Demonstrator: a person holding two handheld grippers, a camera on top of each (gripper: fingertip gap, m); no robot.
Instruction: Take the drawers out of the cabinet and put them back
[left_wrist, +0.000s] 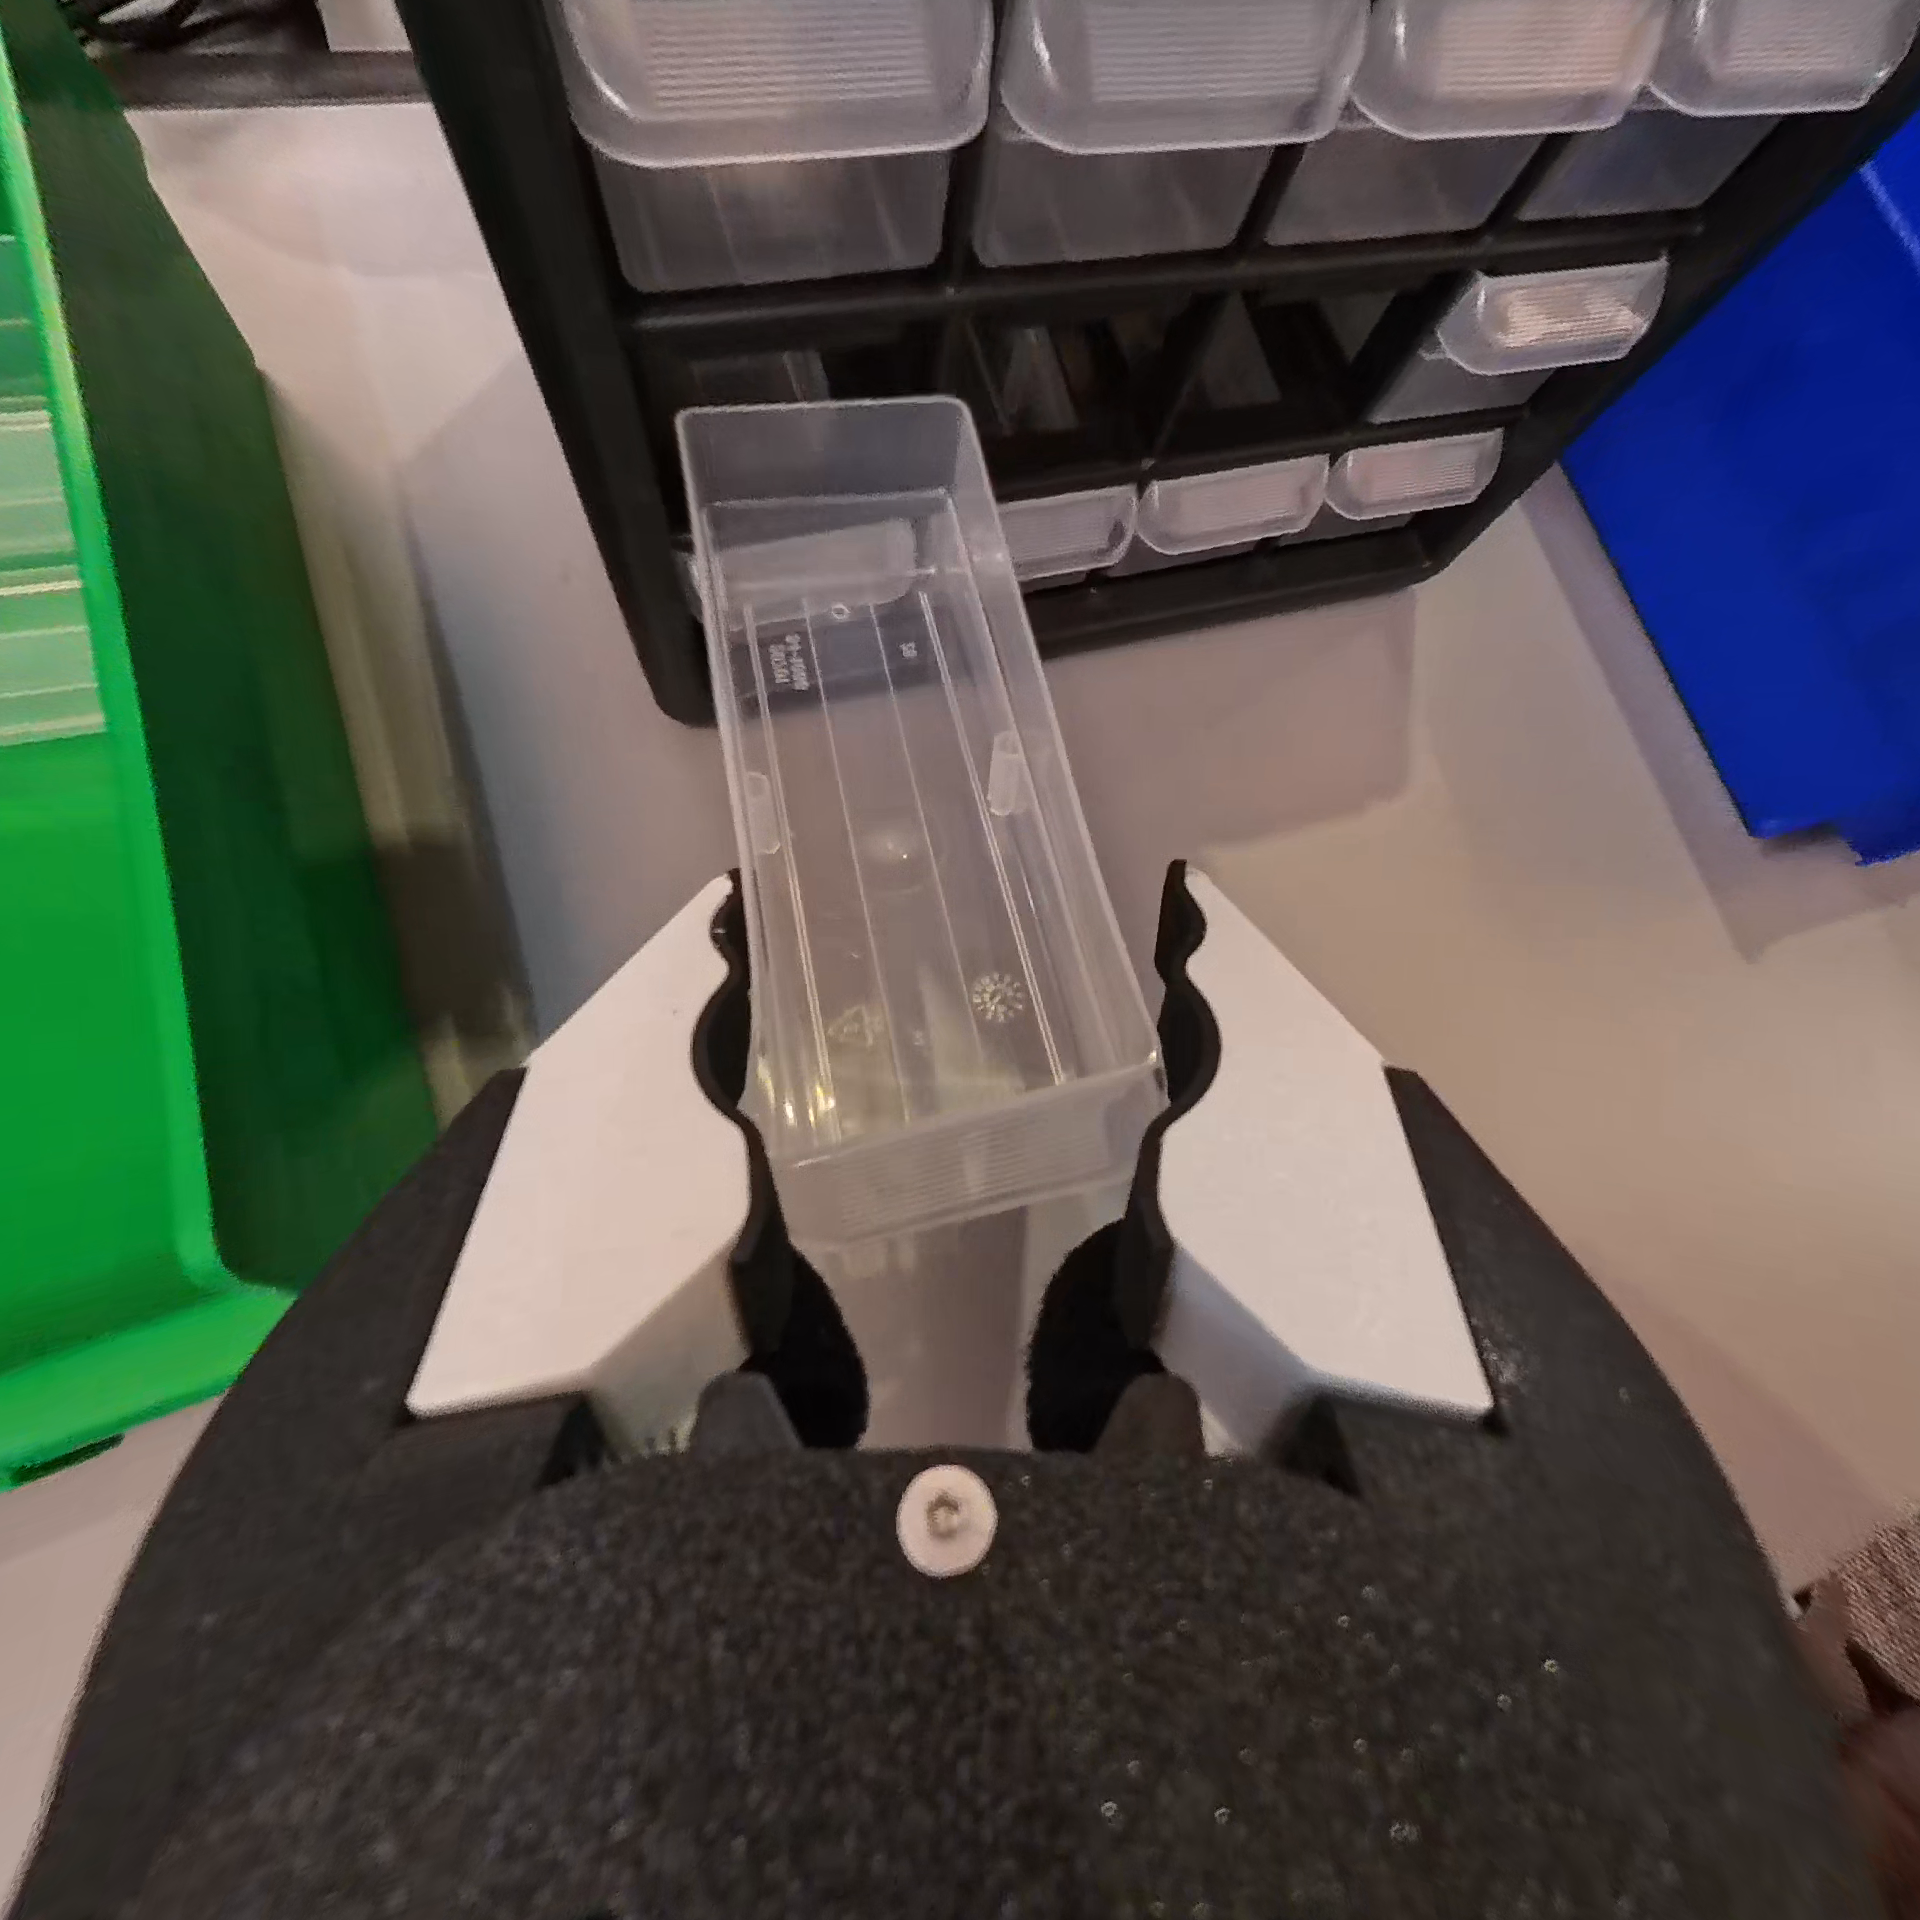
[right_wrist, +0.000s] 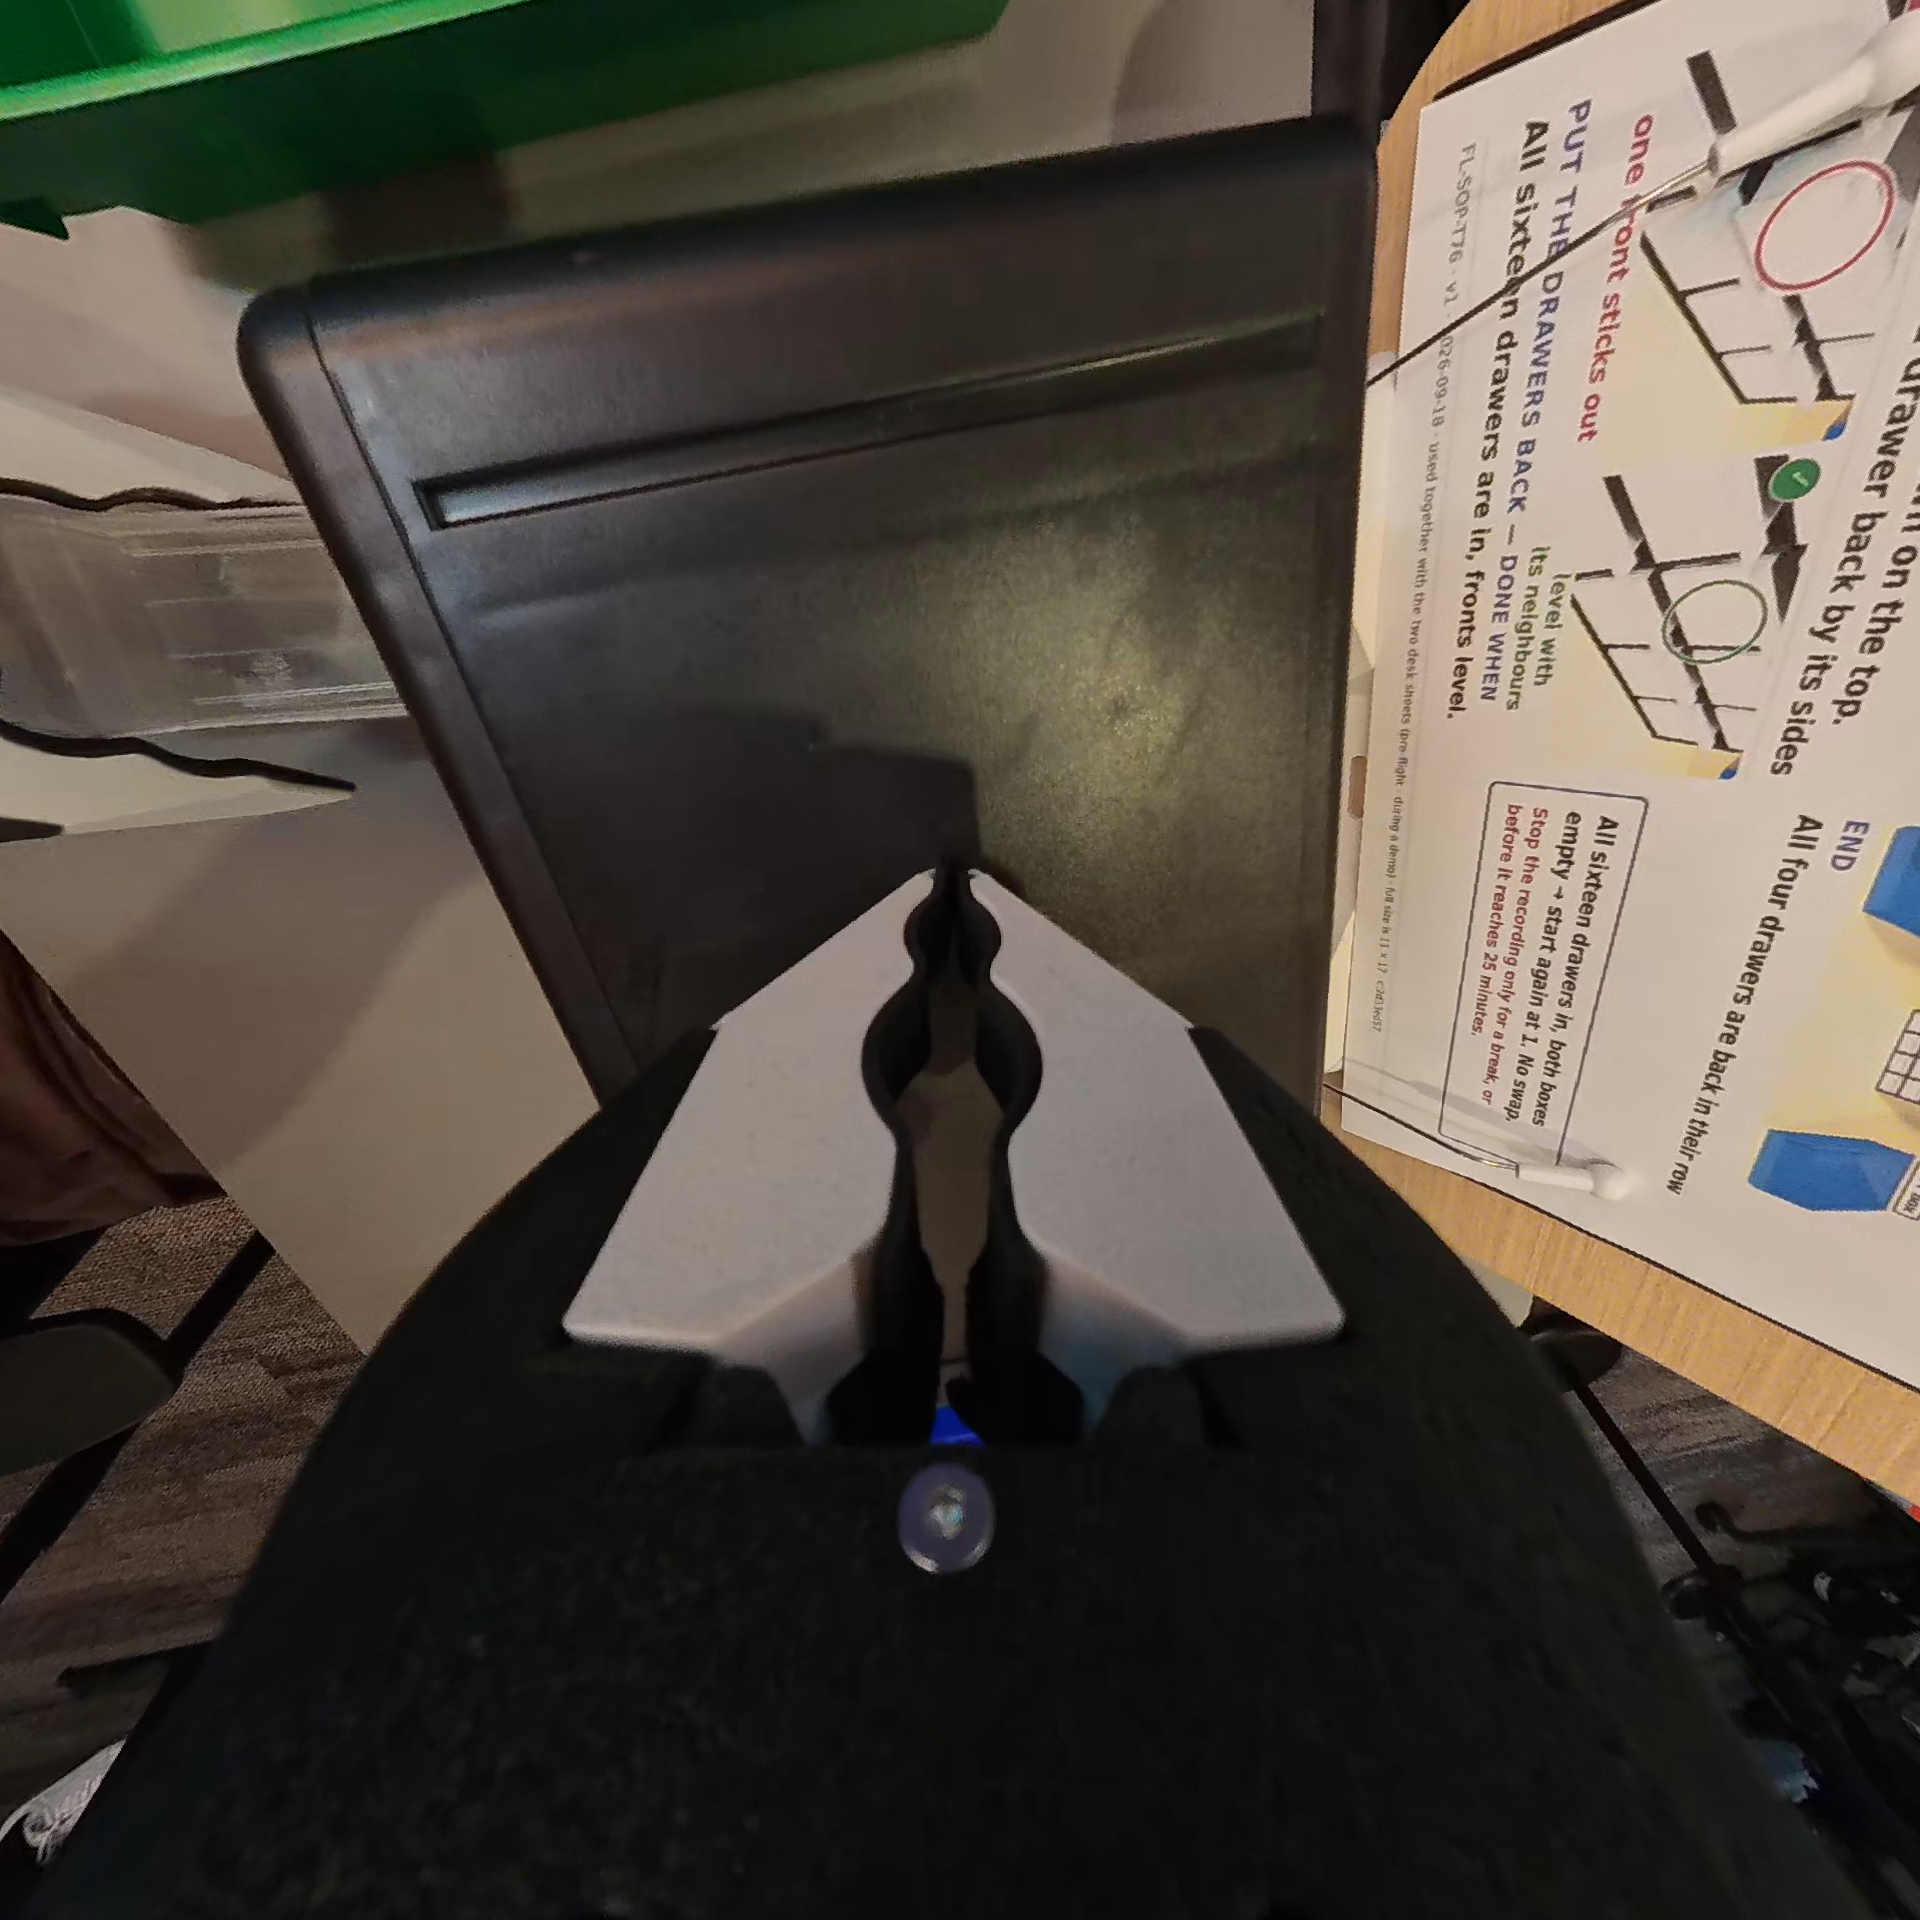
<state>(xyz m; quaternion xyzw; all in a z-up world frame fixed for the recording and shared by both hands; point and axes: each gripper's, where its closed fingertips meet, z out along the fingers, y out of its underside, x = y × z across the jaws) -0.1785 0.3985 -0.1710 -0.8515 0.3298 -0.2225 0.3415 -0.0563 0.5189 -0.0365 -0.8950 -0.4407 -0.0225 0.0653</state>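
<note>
My left gripper (left_wrist: 951, 883) is shut on the near end of a clear plastic drawer (left_wrist: 894, 790), which is empty and points away toward the black cabinet (left_wrist: 582, 343). The drawer's far end sits in front of the cabinet's lower left, by an open slot (left_wrist: 748, 374) in the third row. I cannot tell whether it has entered the slot. Other clear drawers (left_wrist: 1226, 509) sit in the cabinet. My right gripper (right_wrist: 951, 878) is shut and empty, with its tips against the cabinet's flat black outer panel (right_wrist: 883, 582).
A green bin (left_wrist: 114, 831) stands left of the cabinet and a blue bin (left_wrist: 1766, 582) to its right, on a pale table (left_wrist: 1455, 790). In the right wrist view a printed instruction sheet (right_wrist: 1621, 623) lies on a brown board at the right, and the green bin (right_wrist: 416, 94) is at the top.
</note>
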